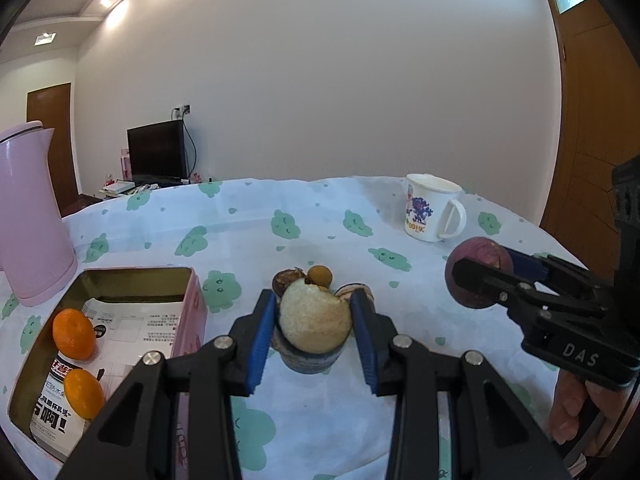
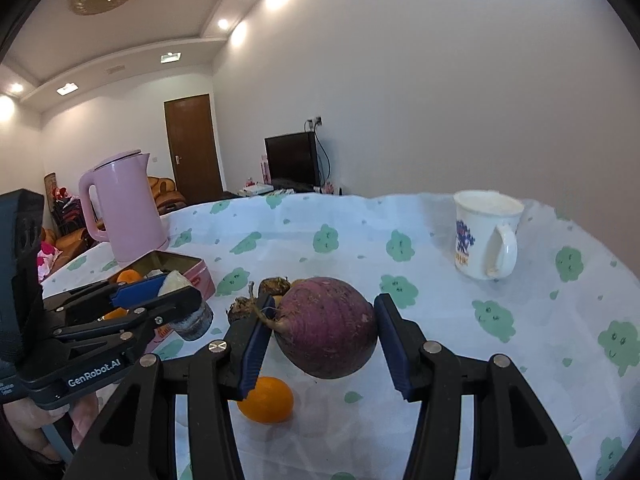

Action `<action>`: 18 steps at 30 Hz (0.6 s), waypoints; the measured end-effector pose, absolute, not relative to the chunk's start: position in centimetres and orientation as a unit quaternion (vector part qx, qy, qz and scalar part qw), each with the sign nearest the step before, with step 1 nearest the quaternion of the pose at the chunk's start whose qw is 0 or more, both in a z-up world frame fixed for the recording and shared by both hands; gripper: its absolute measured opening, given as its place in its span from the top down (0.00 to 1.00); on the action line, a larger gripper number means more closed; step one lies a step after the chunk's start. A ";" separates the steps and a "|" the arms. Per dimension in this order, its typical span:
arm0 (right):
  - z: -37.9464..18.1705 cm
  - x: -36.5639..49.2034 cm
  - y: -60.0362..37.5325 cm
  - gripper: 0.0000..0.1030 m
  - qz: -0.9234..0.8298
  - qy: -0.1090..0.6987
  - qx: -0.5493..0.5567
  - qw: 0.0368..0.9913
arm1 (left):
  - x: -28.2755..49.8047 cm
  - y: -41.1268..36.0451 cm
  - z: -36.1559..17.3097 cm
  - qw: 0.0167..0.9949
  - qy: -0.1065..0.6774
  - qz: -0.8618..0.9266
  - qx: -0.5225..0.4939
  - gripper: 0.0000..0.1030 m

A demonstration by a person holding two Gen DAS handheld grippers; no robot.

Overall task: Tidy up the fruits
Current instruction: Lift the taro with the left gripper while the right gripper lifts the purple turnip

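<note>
My left gripper (image 1: pixel 314 320) is shut on a pale, rough, peeled-looking round fruit (image 1: pixel 314 322), held over the cloth; a dark round base (image 1: pixel 312 358) shows under it. My right gripper (image 2: pixel 322 330) is shut on a purple round root-like fruit (image 2: pixel 328 326) and holds it above the table; it shows at the right of the left wrist view (image 1: pixel 478 272). Two oranges (image 1: pixel 74 334) (image 1: pixel 83 394) lie in the open pink tin (image 1: pixel 196 312). A third orange (image 2: pixel 266 400) lies on the cloth under my right gripper. Small brown fruits (image 1: pixel 286 280) and a yellow-brown one (image 1: pixel 319 276) sit mid-table.
A pink kettle (image 1: pixel 30 216) stands at the far left behind the tin. A white printed mug (image 1: pixel 430 208) stands at the back right. The round table carries a white cloth with green cloud prints (image 1: pixel 248 240). Paper leaflets (image 1: pixel 132 332) line the tin.
</note>
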State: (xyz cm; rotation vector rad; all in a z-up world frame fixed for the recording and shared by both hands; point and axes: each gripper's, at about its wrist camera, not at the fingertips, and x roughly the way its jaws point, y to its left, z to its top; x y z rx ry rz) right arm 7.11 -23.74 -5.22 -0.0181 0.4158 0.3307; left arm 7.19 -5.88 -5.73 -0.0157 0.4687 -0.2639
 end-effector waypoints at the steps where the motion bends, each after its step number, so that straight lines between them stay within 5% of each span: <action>1: -5.1 7.0 -23.7 0.48 0.164 0.202 -0.011 0.966 | 7.1 -5.9 -5.7 0.964 0.230 -0.130 -0.007 0.61; 18: -4.4 5.5 -23.4 0.48 0.170 0.161 -0.014 0.972 | 5.8 -6.0 -5.3 0.973 0.198 -0.118 0.002 0.61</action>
